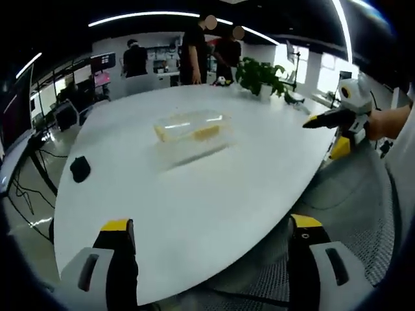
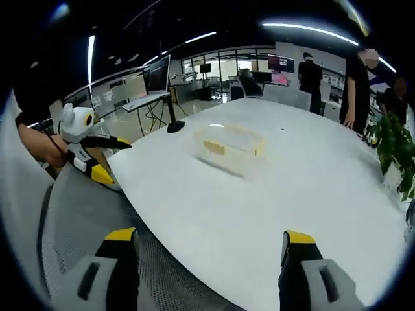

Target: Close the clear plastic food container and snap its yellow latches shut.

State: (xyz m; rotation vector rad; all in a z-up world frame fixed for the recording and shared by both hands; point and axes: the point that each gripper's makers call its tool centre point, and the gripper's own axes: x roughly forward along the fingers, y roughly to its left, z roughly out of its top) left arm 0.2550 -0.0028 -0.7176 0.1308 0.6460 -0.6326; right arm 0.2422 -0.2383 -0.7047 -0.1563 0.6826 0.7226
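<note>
— Jaws first: what are the grippers doing?
— Left gripper (image 1: pixel 211 236) is holding its jaws wide apart over the table (image 1: pixel 194 214) edge, gripping nothing. Right gripper (image 2: pixel 211 249) is doing likewise, gaping and empty.
— And the container?
— Container (image 1: pixel 192 126) is sitting mid-table, well apart from both, yellow latches showing at its sides; lid position is too blurred to tell.
— Anything else?
— People (image 1: pixel 194 52) are standing beyond the far edge, beside a plant (image 1: pixel 259 74)

Left hand-held gripper (image 1: pixel 211 236) wide open, low over tabletop (image 1: pixel 194 194) edge; container (image 1: pixel 193 127) mid-table; right hand-held gripper (image 1: pixel 334 120) at right.
</note>
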